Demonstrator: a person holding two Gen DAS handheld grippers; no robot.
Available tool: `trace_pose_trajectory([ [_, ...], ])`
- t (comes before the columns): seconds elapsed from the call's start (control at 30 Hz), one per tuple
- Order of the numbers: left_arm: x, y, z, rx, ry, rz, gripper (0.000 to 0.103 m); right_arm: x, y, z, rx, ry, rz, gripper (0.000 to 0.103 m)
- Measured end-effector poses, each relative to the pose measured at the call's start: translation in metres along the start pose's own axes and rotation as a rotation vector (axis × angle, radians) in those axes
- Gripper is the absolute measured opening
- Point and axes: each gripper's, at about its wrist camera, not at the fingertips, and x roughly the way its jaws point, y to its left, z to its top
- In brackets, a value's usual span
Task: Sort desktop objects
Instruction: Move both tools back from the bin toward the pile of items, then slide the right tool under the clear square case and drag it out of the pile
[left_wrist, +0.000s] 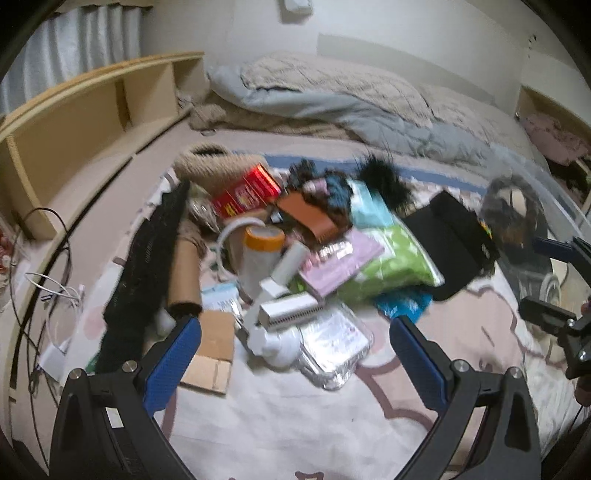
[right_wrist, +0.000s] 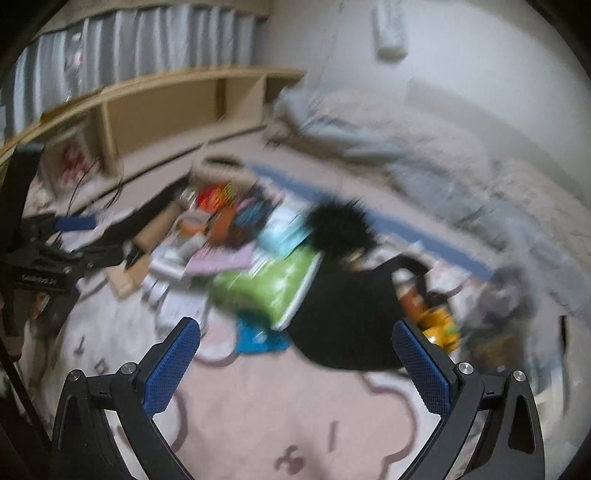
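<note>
A: Where do the two claws stand?

B: The left claw (left_wrist: 295, 332) hangs above the near edge of the heap, its blue-padded fingers (left_wrist: 173, 362) spread wide with nothing between them. The right claw (right_wrist: 295, 343) is spread just as wide and empty too, over the pale rug (right_wrist: 277, 424) in front of a black pouch (right_wrist: 343, 314).

A: And the things to be sorted?

B: They lie in one pile on the rug, on the floor rather than on any counter. At the near side of the left wrist view there is a shiny foil packet (left_wrist: 334, 350), a flat piece of cardboard (left_wrist: 212, 354) and a white ribbed device (left_wrist: 290, 312). Behind those stands a clear bottle with an orange cap (left_wrist: 262, 254), and a cardboard tube (left_wrist: 184, 273) lies beside a long black mesh object (left_wrist: 147, 266).

A: Further back?

B: A red box (left_wrist: 245, 192), a brown wallet-like case (left_wrist: 308, 218), a pink booklet (left_wrist: 340, 262) resting partly on a green packet (left_wrist: 391, 258), and a black fluffy ball (left_wrist: 382, 182) at the far side of the heap. The black pouch (left_wrist: 450, 240) lies just to the right of the green packet.

A: Anything around the pile?

B: White and black cables (left_wrist: 55, 291) trail on the left, a wooden shelf (left_wrist: 85, 122) runs along the wall, and a crumpled quilt (left_wrist: 332, 99) lies beyond. The right wrist view is heavily blurred; near the pouch sits something orange-yellow (right_wrist: 439, 325) that I cannot make out.
</note>
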Motion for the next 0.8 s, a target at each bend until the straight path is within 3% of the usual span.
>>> trace_pose_trajectory([
  [0.27, 0.035, -0.012, -0.027, 0.051, 0.13, -0.046, 0.102, 0.036, 0.012, -0.009, 0.056, 0.114, 0.107, 0.103],
  [0.6, 0.068, -0.02, -0.06, 0.115, 0.247, -0.086, 0.103, 0.078, 0.013, -0.022, 0.048, 0.232, 0.111, 0.103],
  [0.8, 0.081, -0.027, -0.076, 0.179, 0.308, -0.109, 0.103, 0.108, 0.005, -0.018, 0.154, 0.292, 0.111, 0.103],
])
